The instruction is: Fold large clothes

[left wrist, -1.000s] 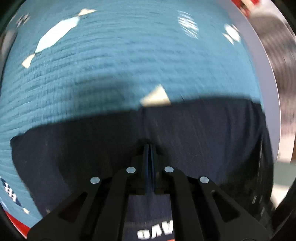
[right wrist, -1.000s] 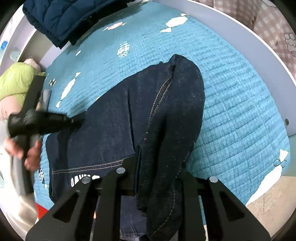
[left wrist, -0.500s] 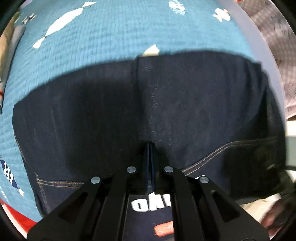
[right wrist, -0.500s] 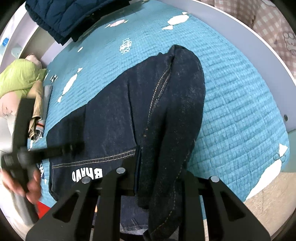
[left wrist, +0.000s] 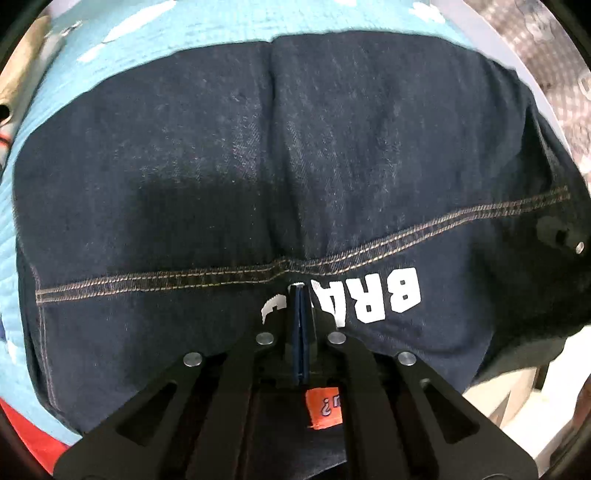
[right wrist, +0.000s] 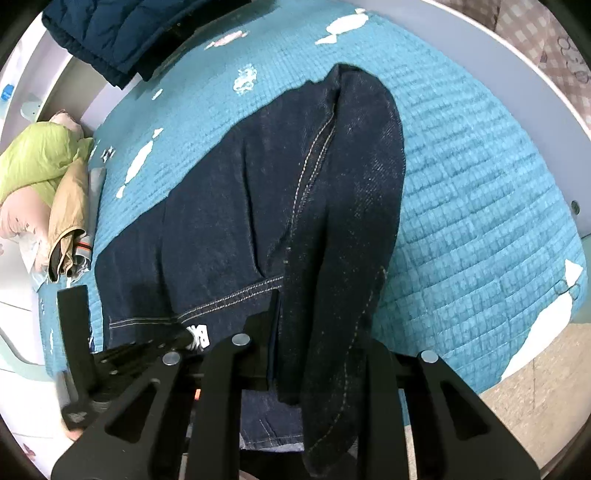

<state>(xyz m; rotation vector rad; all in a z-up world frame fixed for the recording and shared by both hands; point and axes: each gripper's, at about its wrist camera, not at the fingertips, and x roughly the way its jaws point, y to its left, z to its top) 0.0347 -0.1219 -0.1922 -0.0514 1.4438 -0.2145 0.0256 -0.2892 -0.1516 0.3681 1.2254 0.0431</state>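
Your dark blue jeans (right wrist: pixel 258 206) lie on the blue quilt (right wrist: pixel 480 184), with one fold draped over your right gripper (right wrist: pixel 275 332). Your right gripper pinches the cloth. Your left gripper (left wrist: pixel 298 295) is squeezed together on the jeans' edge by the white letters (left wrist: pixel 391 295).

Teal quilt (right wrist: pixel 480 177), navy puffer jacket (right wrist: pixel 122 33), green garment (right wrist: pixel 37 162).

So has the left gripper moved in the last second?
Yes. The left gripper has swept from far up the blue quilt toward the jeans hem.
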